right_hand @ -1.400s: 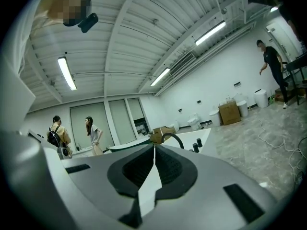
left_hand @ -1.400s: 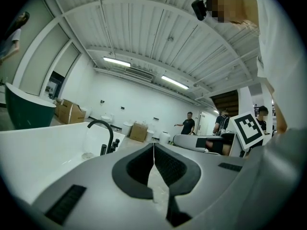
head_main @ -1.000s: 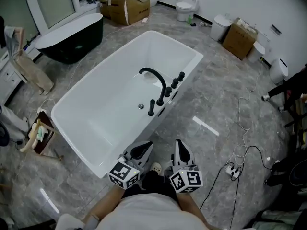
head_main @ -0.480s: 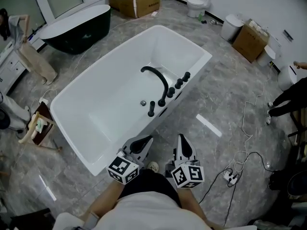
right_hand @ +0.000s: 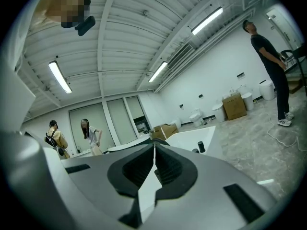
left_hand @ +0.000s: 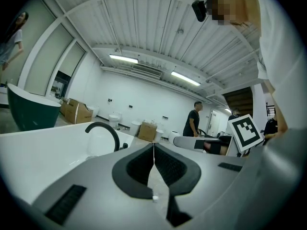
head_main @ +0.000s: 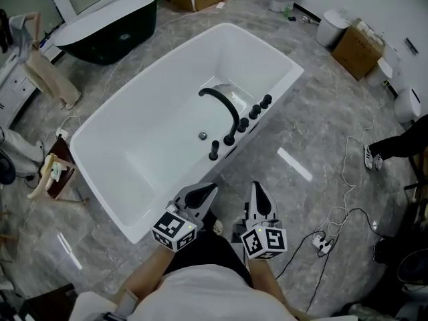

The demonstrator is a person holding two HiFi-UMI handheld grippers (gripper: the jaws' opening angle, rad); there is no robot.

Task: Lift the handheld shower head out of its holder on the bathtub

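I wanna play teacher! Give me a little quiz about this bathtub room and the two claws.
1. True or false: the left claw is holding the handheld shower head.
2. What colour is the curved spout over the white bathtub? A) white B) black C) red
3. Fill in: the jaws of the right claw are ____ (open or shut).

Key: 1 false, neither claw touches it. 2 B. 3 shut, with nothing between them.
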